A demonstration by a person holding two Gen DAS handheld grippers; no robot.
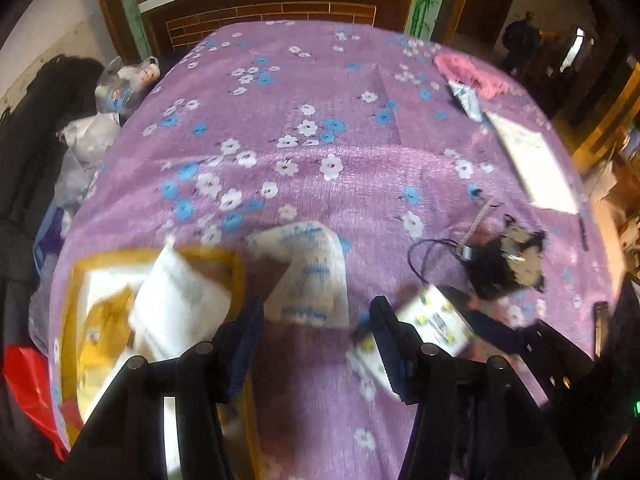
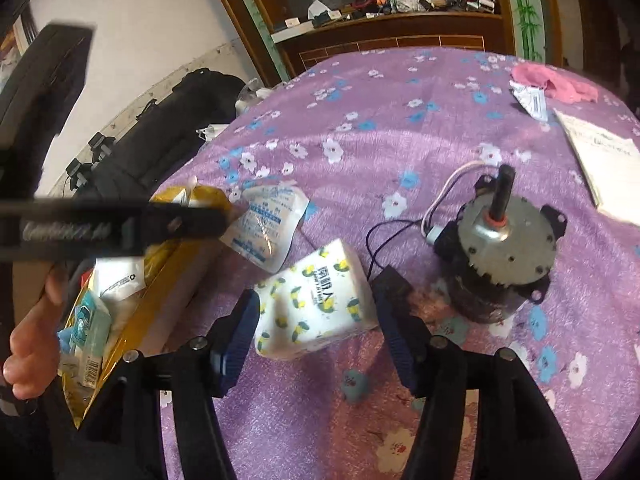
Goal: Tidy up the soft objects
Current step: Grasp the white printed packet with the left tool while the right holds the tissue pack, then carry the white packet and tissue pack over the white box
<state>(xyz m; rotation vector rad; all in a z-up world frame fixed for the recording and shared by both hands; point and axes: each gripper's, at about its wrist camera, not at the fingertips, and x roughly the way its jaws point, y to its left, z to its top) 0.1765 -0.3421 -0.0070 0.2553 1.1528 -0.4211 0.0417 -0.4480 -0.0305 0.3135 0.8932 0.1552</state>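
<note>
While my left tongs (image 1: 316, 320) hang spread wide over the purple flowered cloth (image 1: 320, 128) that covers the counter, a white pouch with blue print (image 1: 308, 268) lies just ahead of their tips, between the two fingers but not pinched. That view is blurred, so I cannot tell whether a finger touches it. Just left of the pouch sits a yellow box (image 1: 84, 280) with white packets (image 1: 180, 300) piled in it.

My right tongs (image 2: 316, 312) are spread as well, and the lemon-print tissue pack (image 2: 316, 300) lies on the cloth between their blue fingers (image 2: 240, 332); the left finger looks close against the pack's edge, the right finger stands apart from it. Beyond the pack lies the white pouch, beside the yellow box's corner. Near the right finger stands a small electric motor (image 2: 504, 256), shaft up, wires trailing. Farther back I see a pink cloth (image 2: 556, 80) and a white booklet (image 2: 600, 160).
</note>
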